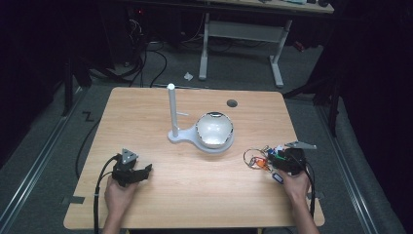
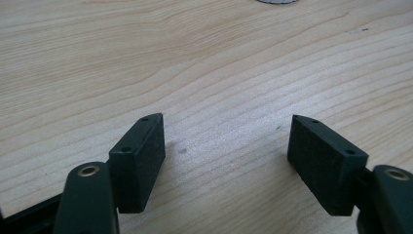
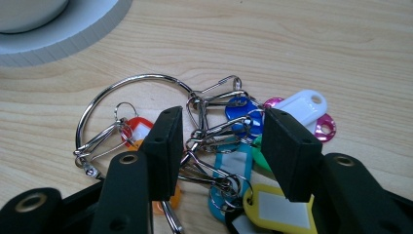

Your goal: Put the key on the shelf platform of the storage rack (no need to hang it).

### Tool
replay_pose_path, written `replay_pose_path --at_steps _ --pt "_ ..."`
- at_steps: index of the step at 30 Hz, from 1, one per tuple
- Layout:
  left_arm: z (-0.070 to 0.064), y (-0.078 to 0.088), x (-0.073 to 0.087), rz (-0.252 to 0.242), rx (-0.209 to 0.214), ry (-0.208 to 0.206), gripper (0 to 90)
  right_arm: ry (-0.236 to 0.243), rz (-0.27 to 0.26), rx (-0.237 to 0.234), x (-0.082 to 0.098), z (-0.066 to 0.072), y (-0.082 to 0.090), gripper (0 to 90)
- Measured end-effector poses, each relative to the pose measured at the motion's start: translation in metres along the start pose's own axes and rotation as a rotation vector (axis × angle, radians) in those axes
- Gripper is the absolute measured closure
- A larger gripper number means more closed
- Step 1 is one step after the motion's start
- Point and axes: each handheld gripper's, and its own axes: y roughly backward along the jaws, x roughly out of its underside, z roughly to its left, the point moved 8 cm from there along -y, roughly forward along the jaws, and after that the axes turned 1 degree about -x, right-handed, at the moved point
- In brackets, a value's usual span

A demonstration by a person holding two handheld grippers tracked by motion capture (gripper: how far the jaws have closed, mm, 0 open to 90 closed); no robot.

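Two hand-held tools low over the wooden counter (image 1: 195,195).

The left tool (image 2: 226,141) rests spread wide over bare wood. The right tool (image 3: 221,141), jaws parted, straddles a bunch of coloured key tags (image 3: 243,161) on a metal ring (image 3: 131,80), near the white stand (image 1: 187,134) holding a bowl (image 1: 214,129).

A light wooden table (image 1: 195,180); at its centre a white stand (image 1: 174,131) holding a bowl (image 1: 214,129); near the right edge, a bunch of key tags (image 1: 263,158).
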Motion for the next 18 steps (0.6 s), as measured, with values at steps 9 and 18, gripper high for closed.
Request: replay_pose_path --at_steps 9,18 --pt "0.0 0.0 0.0 0.0 0.0 0.0 30.1 -0.036 0.034 0.023 0.002 -0.002 -0.015 48.3" --pt "0.0 0.0 0.0 0.0 0.0 0.0 30.2 -0.021 0.059 0.057 -0.004 0.0 -0.026 47.6"
